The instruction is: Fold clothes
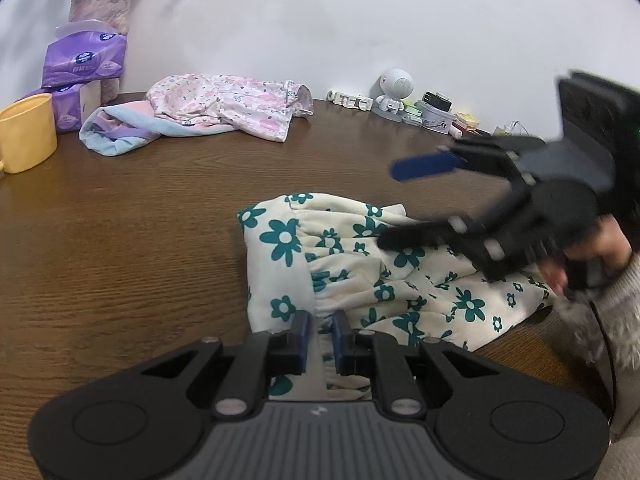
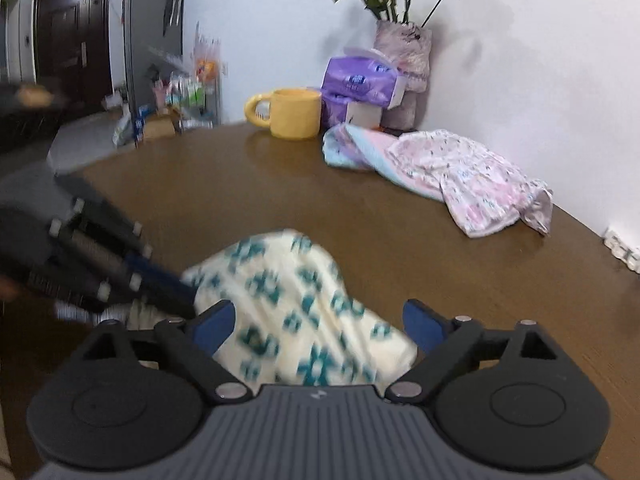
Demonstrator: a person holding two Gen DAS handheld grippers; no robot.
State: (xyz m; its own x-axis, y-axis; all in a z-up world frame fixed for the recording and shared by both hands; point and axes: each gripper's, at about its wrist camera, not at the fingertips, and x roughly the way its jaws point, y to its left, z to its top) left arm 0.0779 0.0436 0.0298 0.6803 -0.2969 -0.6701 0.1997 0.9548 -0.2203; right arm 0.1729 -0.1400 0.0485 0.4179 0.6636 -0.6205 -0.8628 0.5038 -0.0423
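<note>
A cream garment with teal flowers lies bunched on the brown wooden table. My left gripper is shut on its gathered waistband at the near edge. The right gripper hovers over the garment's right half with its jaws wide apart and nothing clamped between them; a hand in a fuzzy sleeve holds it. In the blurred right wrist view the garment lies below and between the open right gripper, and the left gripper grips the cloth at the left.
A pink floral garment and a blue-and-pink cloth lie at the table's back. A yellow mug, purple tissue packs and a vase stand far left. A white figurine and clutter sit by the wall.
</note>
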